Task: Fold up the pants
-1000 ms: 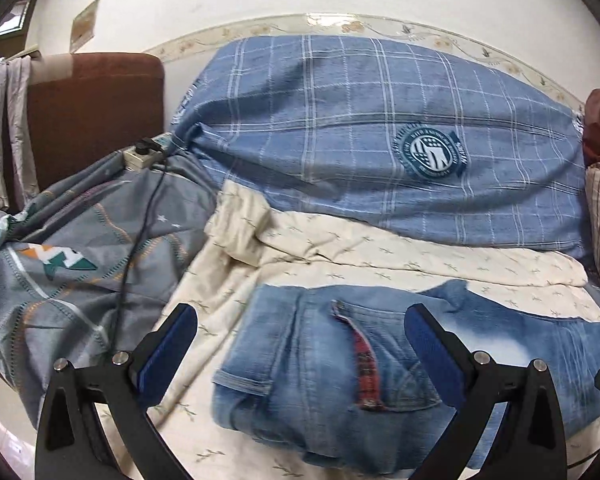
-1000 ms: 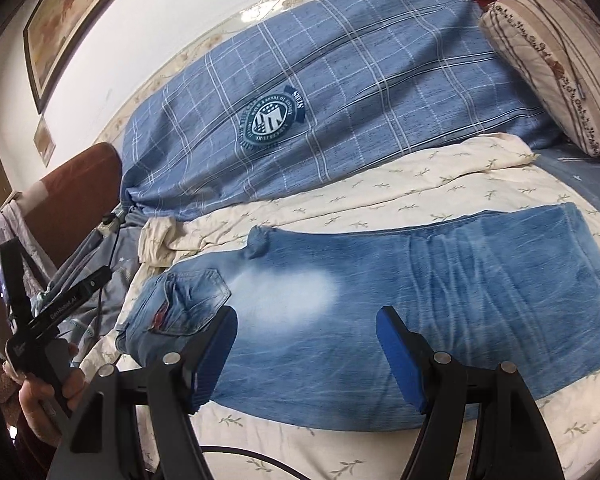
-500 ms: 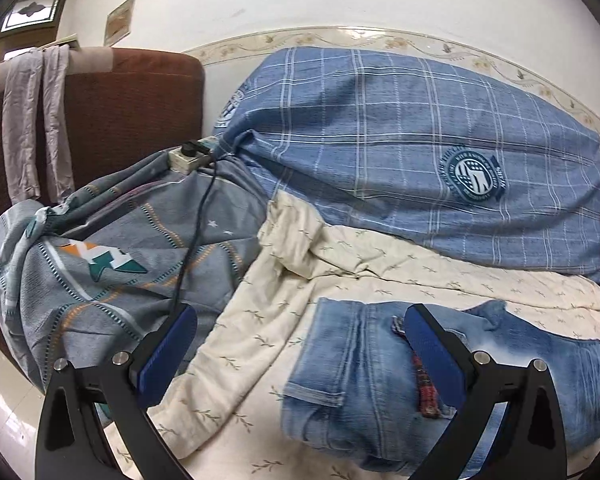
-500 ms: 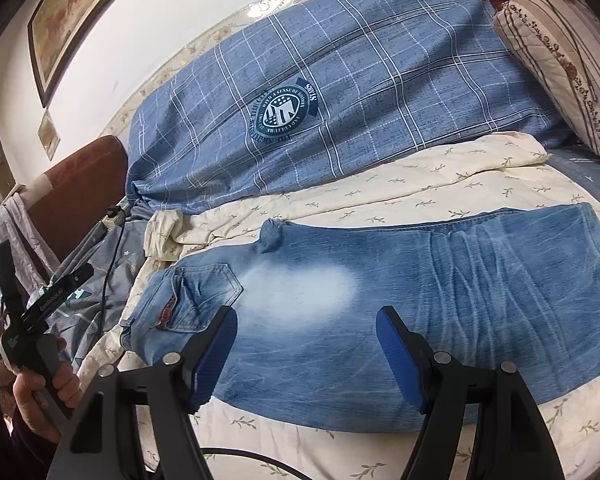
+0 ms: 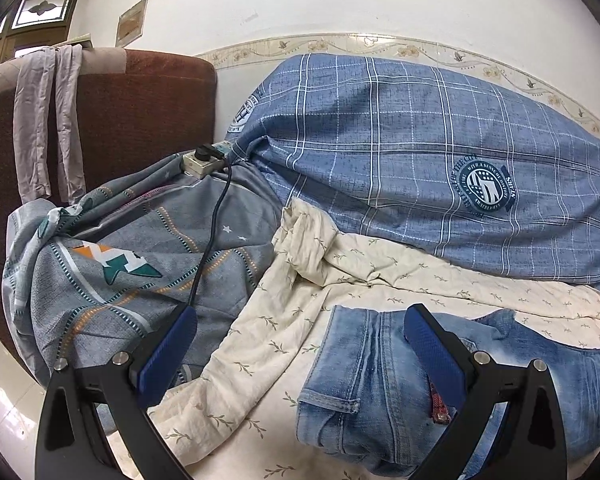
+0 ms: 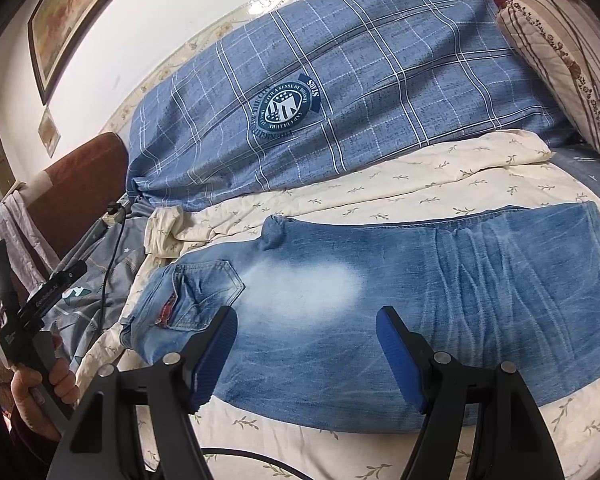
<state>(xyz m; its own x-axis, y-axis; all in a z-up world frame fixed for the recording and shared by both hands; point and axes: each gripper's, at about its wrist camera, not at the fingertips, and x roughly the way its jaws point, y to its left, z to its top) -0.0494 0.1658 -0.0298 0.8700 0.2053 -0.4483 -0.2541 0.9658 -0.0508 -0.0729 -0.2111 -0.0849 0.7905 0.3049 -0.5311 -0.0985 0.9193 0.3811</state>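
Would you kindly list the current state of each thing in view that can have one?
jeans: lying flat on the cream sheet, legs stacked, not held
left claw: open, empty
right claw: open, empty, above the jeans
cream sheet: spread, bunched at one end
power strip: one plug inserted
grey cloth: draped over the brown chair back

The jeans (image 6: 380, 300) lie on the sheet (image 6: 380, 196), the plaid pillow (image 6: 340, 88) behind them, the patterned quilt (image 5: 120, 260) left.
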